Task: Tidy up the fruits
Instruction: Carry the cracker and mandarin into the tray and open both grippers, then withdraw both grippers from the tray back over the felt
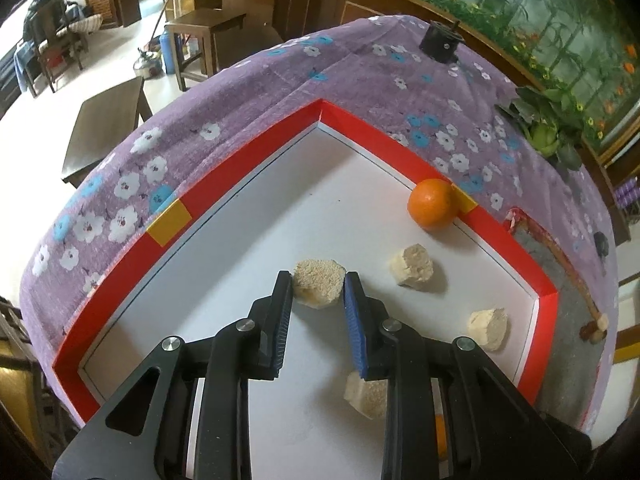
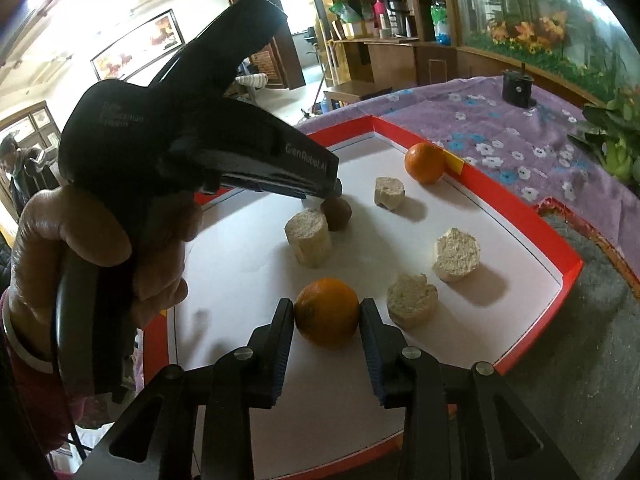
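Orange fruit (image 2: 327, 312) sits gripped in the right hand-held gripper (image 2: 327, 320); the left hand-held gripper (image 1: 318, 292) pinches a pale chunk (image 1: 319, 283).

Far ahead of the claw, past the purple flowered cloth (image 1: 280, 76), stands a small brown table (image 1: 208, 36). A low dark table (image 1: 108, 128) sits to its left on the pale shiny floor (image 1: 36, 136). To the right runs a wall picture of green plants and orange flowers (image 1: 532, 12).
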### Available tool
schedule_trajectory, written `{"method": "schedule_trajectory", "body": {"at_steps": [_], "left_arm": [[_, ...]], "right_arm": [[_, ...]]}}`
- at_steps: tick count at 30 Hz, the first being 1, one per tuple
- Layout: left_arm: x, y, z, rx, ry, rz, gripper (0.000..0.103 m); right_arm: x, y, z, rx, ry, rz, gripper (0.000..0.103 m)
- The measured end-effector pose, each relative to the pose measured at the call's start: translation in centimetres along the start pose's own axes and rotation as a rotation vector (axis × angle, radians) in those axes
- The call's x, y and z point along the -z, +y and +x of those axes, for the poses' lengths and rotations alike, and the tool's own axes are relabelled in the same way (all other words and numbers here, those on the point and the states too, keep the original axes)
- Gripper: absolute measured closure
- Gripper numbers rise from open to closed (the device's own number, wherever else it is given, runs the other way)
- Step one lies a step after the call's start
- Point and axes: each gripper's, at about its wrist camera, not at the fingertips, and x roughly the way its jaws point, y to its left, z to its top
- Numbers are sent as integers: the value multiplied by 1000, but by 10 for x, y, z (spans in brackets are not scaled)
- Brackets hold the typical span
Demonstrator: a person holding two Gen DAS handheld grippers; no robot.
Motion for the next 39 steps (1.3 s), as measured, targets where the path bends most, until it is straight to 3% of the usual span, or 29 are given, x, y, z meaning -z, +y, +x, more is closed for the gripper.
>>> {"method": "schedule_trajectory", "body": {"at_steps": [1, 4, 5, 10, 22, 30, 39], "left_arm": [[1, 0, 0, 1, 1, 1, 74], [3, -1, -5, -11, -8, -3, 48], [4, -1, -7, -11, -17, -5, 47], [11, -6, -27, -57, -78, 16, 47], [30, -43, -70, -79, -196, 96, 47], [48, -88, -76, -11, -183, 155, 47], [66, -167, -73, 108, -152, 286, 47]], "right_arm": [[1, 2, -2, -9, 4, -2, 62], [4, 3, -10, -26, 2, 6, 59], [5, 3, -12, -25, -1, 10, 59], [13, -5, -31, -17, -20, 45, 59], [34, -33, -73, 32, -78, 112, 59], [58, -63, -102, 72, -110, 176, 59], [98, -111, -155, 220, -171, 291, 58]]}}
